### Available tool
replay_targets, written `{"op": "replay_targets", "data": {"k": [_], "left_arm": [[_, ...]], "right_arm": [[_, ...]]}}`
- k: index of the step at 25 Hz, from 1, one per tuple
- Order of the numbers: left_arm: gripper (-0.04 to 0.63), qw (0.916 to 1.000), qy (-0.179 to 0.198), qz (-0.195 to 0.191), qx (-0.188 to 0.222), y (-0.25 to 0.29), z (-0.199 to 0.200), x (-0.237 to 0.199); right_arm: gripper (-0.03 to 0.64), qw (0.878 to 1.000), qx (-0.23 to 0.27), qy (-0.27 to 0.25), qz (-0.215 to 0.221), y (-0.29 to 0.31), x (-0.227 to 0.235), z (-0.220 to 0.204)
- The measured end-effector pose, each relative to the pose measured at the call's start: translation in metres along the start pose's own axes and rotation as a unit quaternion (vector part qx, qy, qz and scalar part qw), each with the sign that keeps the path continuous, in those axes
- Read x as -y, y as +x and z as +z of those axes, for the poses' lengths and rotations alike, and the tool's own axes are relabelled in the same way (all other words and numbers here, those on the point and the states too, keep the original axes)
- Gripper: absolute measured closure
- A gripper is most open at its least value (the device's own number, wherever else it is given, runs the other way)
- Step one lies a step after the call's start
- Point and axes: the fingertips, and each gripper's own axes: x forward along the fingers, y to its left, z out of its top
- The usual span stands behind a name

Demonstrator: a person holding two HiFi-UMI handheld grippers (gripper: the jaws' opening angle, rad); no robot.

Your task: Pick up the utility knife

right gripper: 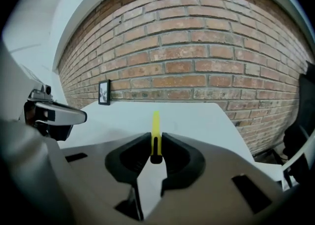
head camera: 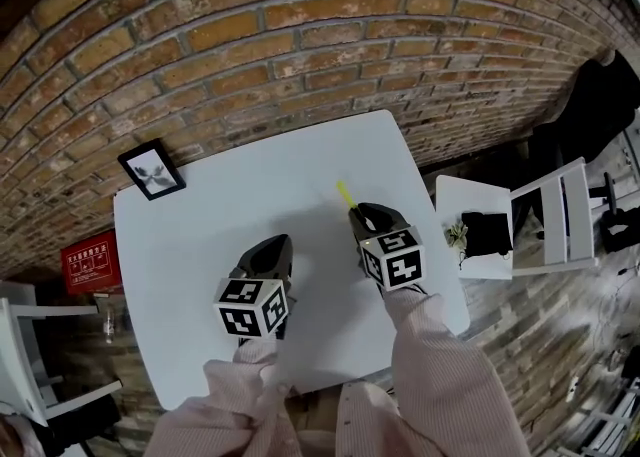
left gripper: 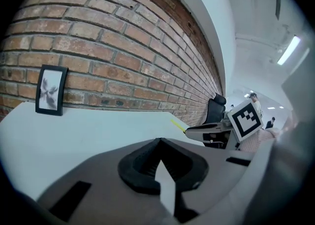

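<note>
The right gripper [right gripper: 156,143] is clamping the slim yellow plastic utility knife [right gripper: 155,125] between its jaws, holding it over the white square table [head camera: 250,185] with its free end pointing toward the red brick wall [right gripper: 197,56]. The left gripper [left gripper: 160,143] is hovering alongside, jaws together and empty.

The white square table top [head camera: 200,215] lies open across its middle and far right. The one thing standing on it is a small black-framed picture [head camera: 151,169] at the far left corner, against the red brick wall [head camera: 300,45] that runs close behind the far edge. The left gripper [head camera: 268,250] and the right gripper [head camera: 372,213], with a thin yellow utility knife [head camera: 346,194] jutting forward from its jaws, hang side by side over the near half with bare table between them. A white slatted chair [head camera: 560,215] stands off the right edge.
</note>
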Motion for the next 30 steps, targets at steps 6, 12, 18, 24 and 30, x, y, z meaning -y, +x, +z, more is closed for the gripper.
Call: {"op": "replay_targets", "data": {"k": [6, 12, 18, 24, 30], "left_arm": [[0.601, 0.9996, -0.007, 0.003, 0.029, -0.016, 0.016, 0.003], [0.601, 0.9985, -0.009, 0.006, 0.054, -0.036, 0.029, 0.008], [0.601, 0.9962, -0.007, 0.008, 0.086, -0.060, 0.045, 0.009], [0.601, 0.9938, 0.003, 0.004, 0.111, -0.089, 0.056, 0.011], [0.601, 0.9889, 0.037, -0.013, 0.143, -0.114, 0.070, 0.021]], "right_arm": [[0.546, 0.998, 0.049, 0.035, 0.008, -0.025, -0.015, 0.014], [0.548, 0.993, 0.097, 0.065, 0.014, -0.049, -0.027, 0.028], [0.548, 0.987, 0.138, 0.083, 0.023, -0.070, -0.040, 0.040], [0.548, 0.978, 0.180, 0.103, 0.026, -0.103, -0.049, 0.051], [0.548, 0.969, 0.223, 0.098, 0.030, -0.139, -0.056, 0.060]]}}
